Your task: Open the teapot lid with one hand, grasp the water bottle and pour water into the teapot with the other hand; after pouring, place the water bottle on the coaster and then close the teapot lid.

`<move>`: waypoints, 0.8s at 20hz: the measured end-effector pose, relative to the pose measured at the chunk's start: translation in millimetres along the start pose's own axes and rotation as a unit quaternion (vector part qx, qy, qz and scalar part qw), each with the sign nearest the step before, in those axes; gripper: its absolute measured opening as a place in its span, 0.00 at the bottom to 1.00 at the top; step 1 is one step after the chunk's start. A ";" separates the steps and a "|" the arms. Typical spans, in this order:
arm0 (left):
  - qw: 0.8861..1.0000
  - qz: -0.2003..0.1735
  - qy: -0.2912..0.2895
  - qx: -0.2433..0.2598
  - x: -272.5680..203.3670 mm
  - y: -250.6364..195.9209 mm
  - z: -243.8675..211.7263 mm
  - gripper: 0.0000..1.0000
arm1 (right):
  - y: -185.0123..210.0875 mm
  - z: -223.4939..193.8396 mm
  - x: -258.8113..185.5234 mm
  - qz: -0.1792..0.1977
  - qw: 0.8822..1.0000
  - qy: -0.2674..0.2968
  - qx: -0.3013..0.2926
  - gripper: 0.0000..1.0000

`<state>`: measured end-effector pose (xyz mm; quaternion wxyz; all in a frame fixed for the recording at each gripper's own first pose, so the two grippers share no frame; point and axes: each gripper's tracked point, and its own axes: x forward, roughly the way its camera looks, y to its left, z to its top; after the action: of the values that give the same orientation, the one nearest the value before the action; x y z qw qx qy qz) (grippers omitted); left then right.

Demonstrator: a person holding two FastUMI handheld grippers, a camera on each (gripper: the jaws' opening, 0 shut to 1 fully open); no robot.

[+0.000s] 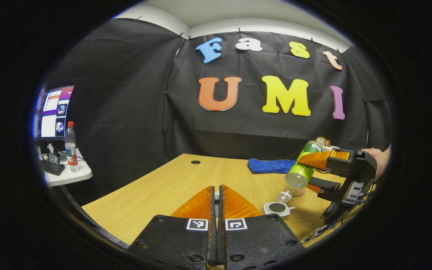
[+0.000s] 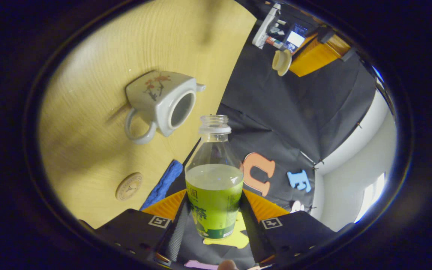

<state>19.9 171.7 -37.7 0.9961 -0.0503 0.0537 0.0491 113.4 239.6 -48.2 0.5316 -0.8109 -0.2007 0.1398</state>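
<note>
My right gripper (image 2: 213,221) has its fingers clamped on the water bottle (image 2: 215,187), one finger pressing each side of the green label. The bottle runs straight out ahead between the fingers, its uncapped mouth pointing away from me, and the pale liquid sits level just above the label. In the right gripper view the worktop (image 2: 99,52) appears tipped, to the left of the fingers. On it, ahead and left of the bottle's mouth, is the teapot (image 2: 161,103), its opening uncovered and dark inside, handle loop toward me, small spout on the far side. Nearer the left finger lies the round coaster (image 2: 129,186), bare, and beside it the edge of a blue cloth (image 2: 162,185). Far ahead and to the right I see the other gripper holding a pale round piece that looks like the teapot lid (image 2: 282,62).

My left gripper (image 1: 218,198) has its fingers pressed together; from its own view I cannot make out what sits between the tips. Ahead and to the right of those fingers stands the teapot, open-topped, on the worktop. Above it the right gripper tilts the bottle mouth-down toward the pot, a hand (image 1: 379,157) behind it. The blue cloth lies beyond, farther from the fingers.
</note>
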 end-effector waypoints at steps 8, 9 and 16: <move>1.000 -0.006 0.005 0.003 4.3 -15.5 -3.3 0.03 | 3.2 -25.0 -3.4 0.061 0.946 0.025 0.318 0.72; 1.000 -0.009 0.005 0.005 4.8 -19.9 -3.3 0.03 | 2.5 -29.5 -5.2 0.068 0.923 0.030 0.379 0.75; 0.999 -0.040 0.003 0.013 6.4 -51.0 -1.0 0.03 | -31.5 -74.1 13.9 0.042 0.734 0.042 0.676 0.72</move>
<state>31.4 121.7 -34.6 0.9977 -0.0398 0.0550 0.0088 152.7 197.7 9.9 0.9414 -0.2500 0.0040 0.2265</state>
